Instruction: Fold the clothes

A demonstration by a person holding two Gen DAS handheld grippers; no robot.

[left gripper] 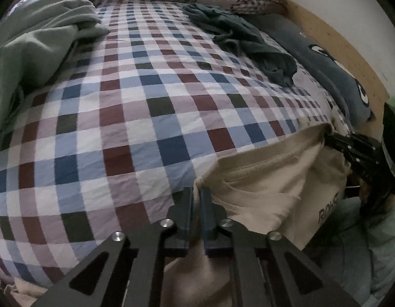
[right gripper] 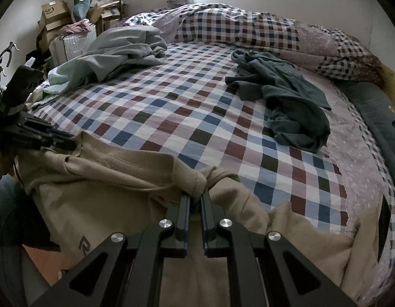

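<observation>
A beige T-shirt [left gripper: 271,179] with dark lettering hangs over the near edge of the checked bed [left gripper: 146,102]. It also shows in the right wrist view [right gripper: 100,194]. My left gripper [left gripper: 196,192] is shut on one shoulder of the beige T-shirt. My right gripper [right gripper: 196,196] is shut on the other shoulder, where the cloth bunches. Each gripper shows in the other's view, the right one [left gripper: 333,138] and the left one [right gripper: 67,138], both pinching the shirt's top edge.
A dark teal garment [right gripper: 281,94] lies crumpled at the bed's far right. A pale green garment [right gripper: 115,51] is heaped at the far left. A checked quilt [right gripper: 235,25] lies along the head. A dark cushion [right gripper: 376,107] lies along the right side. Boxes [right gripper: 56,18] stand beyond the bed.
</observation>
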